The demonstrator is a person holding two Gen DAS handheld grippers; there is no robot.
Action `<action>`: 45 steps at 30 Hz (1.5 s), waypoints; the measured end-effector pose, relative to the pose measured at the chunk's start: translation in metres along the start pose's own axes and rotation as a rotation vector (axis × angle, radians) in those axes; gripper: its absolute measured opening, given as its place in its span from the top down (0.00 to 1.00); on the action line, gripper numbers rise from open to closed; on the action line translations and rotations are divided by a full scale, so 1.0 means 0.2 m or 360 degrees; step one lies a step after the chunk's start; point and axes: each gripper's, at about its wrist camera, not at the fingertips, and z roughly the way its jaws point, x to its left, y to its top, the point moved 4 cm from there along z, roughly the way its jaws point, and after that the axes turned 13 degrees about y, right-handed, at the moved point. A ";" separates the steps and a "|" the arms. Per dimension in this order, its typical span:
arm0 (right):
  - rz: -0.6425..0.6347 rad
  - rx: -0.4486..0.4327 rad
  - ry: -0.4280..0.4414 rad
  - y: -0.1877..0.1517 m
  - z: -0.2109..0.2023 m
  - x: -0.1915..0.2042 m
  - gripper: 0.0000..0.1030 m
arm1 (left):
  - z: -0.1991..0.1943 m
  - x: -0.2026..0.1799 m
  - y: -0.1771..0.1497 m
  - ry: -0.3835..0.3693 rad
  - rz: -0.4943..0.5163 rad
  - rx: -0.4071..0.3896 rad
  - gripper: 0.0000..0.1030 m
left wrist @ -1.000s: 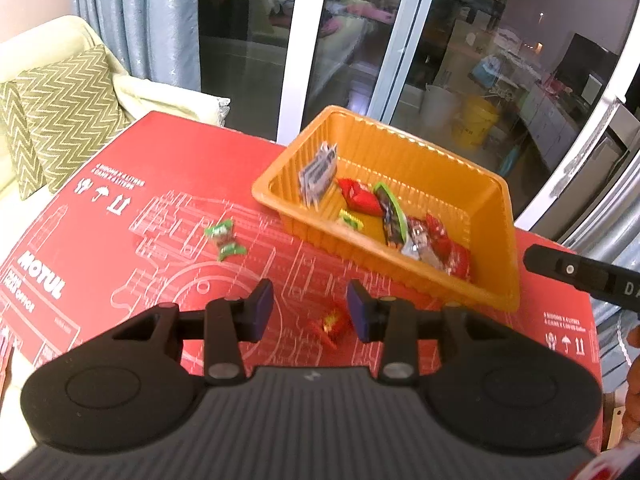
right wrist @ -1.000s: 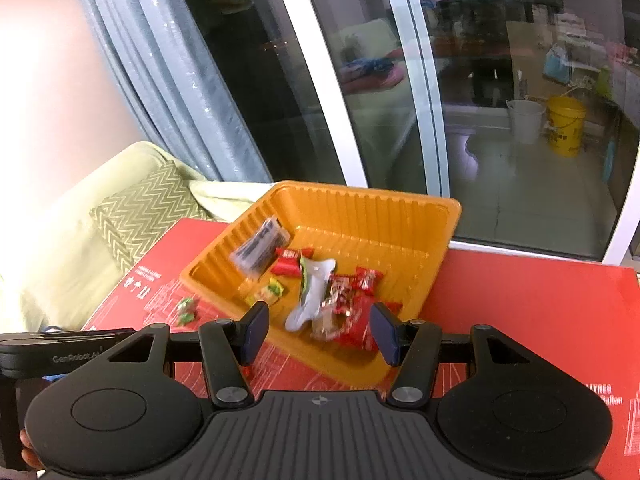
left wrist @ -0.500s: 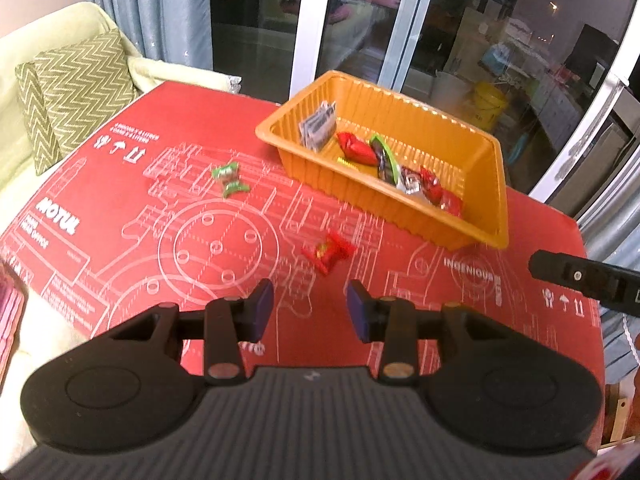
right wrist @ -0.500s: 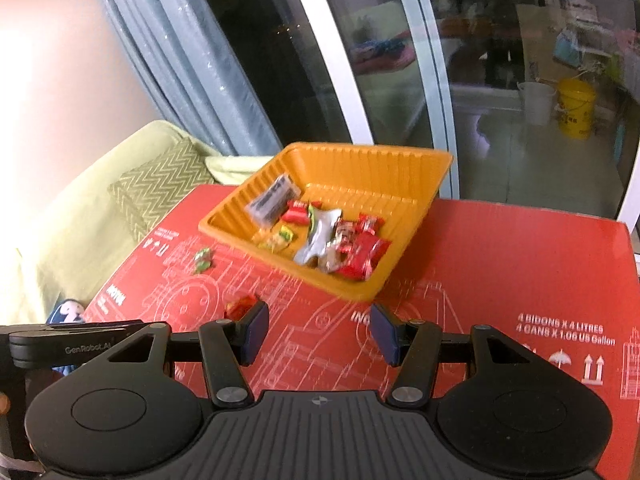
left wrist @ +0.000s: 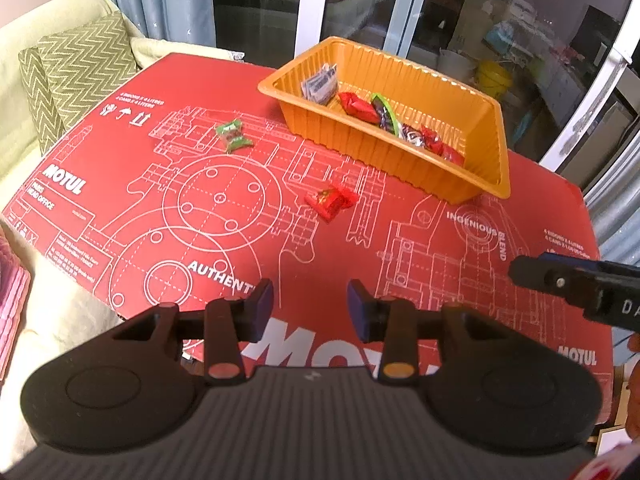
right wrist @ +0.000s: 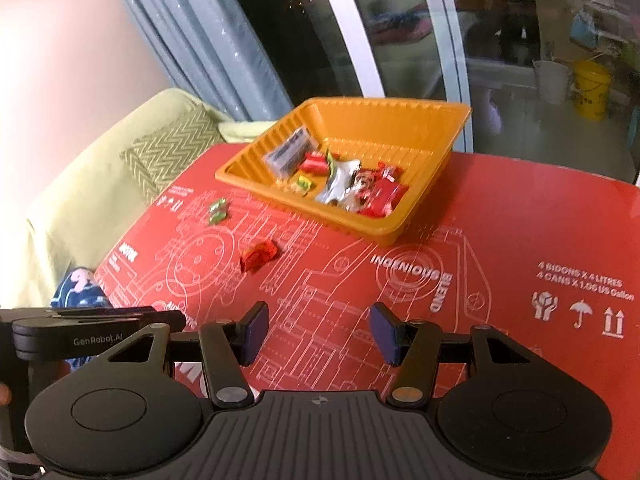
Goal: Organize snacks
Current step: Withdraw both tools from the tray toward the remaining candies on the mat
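Red board (left wrist: pixel 400 236) mostly bare, orange tray (left wrist: pixel 486 184) nr far edge

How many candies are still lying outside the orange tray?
2. A green candy lies on the red board left of the orange tray, and a red candy lies in front of it. None seem hidden.

An orange ribbed plastic tray (left wrist: pixel 486 142) sits upright toward the bench's far edge, holding a heap of red, green and silver wrapped snacks (left wrist: pixel 384 114). A red-wrapped candy (left wrist: pixel 331 200) lies on the bench just before it; a green-wrapped candy (left wrist: pixel 233 136) lies nearer the left edge.
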 end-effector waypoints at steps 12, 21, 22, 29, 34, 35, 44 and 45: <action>0.0004 0.0105 0.0012 0.00 0.20 0.08 0.46 | 0.09 0.08 0.01 -0.0016 0.0023 0.0061 0.65; 0.0025 0.0155 -0.0006 0.01 0.34 0.13 0.46 | 0.16 0.16 0.05 -0.0019 0.0039 0.0098 0.65; 0.0031 0.0159 -0.0007 0.01 0.35 0.13 0.45 | 0.17 0.17 0.06 -0.0019 0.0038 0.0100 0.65; 0.0055 0.0170 -0.0015 0.05 0.46 0.16 0.46 | 0.21 0.24 0.10 -0.0015 0.0028 0.0111 0.65; 0.0045 0.0175 -0.0027 0.09 0.54 0.19 0.46 | 0.25 0.29 0.12 -0.0012 0.0023 0.0119 0.65; 0.0044 0.0176 -0.0028 0.10 0.56 0.20 0.46 | 0.25 0.30 0.13 -0.0010 0.0023 0.0119 0.64; 0.0097 0.0193 -0.0018 0.14 0.73 0.23 0.46 | 0.33 0.41 0.18 -0.0007 0.0002 0.0130 0.65; 0.0103 0.0189 -0.0025 0.14 0.74 0.23 0.46 | 0.33 0.43 0.19 -0.0007 0.0004 0.0130 0.65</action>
